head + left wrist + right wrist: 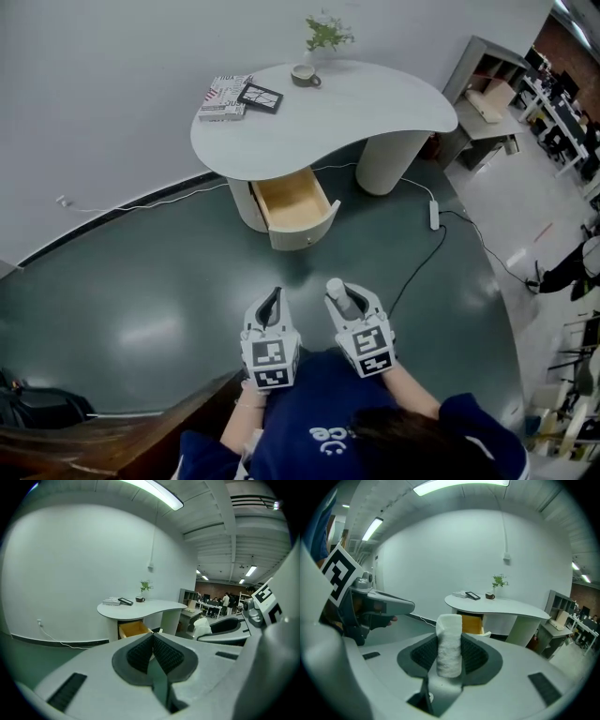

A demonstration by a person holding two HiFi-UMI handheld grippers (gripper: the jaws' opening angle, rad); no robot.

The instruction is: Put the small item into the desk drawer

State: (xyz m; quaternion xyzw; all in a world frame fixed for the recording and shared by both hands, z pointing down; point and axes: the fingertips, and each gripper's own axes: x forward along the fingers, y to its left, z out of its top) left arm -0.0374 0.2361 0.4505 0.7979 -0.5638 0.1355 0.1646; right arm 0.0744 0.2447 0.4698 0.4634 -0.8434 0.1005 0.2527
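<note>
A person in a navy top stands on a dark green floor (pixel 141 300), facing a curved white desk (pixel 375 103) and holding a pair of tongs in each hand.

The right tongs (pixel 449 657) pinch a small white roll (pixel 449 634) of fuzzy, cloth-like material. The roll stands upright between the two ribbed pads, pressed on both sides, with its top rising above them. It is in the air, well short of the desk, on the person's side.

The left tongs (pixel 153 652) are pressed together, pad against pad, with nothing between them. They are level with the right tongs, just beside them, and equally far from the desk.

Under the desk's top, at its near left end, a drawer (pixel 292 204) is pulled out toward the person, showing a pale wooden inside. It sits in a rounded pedestal; a second rounded pedestal holds up the desk's right part.

On the desk's far left corner lies a stack of printed books (pixel 223 97), with a flat black frame (pixel 261 97) touching its right side. Further right along the desk's back edge are a small cup (pixel 303 75) and a leafy green plant (pixel 328 33).

A white cable (pixel 424 255) runs across the floor from the desk's right side toward the person.
</note>
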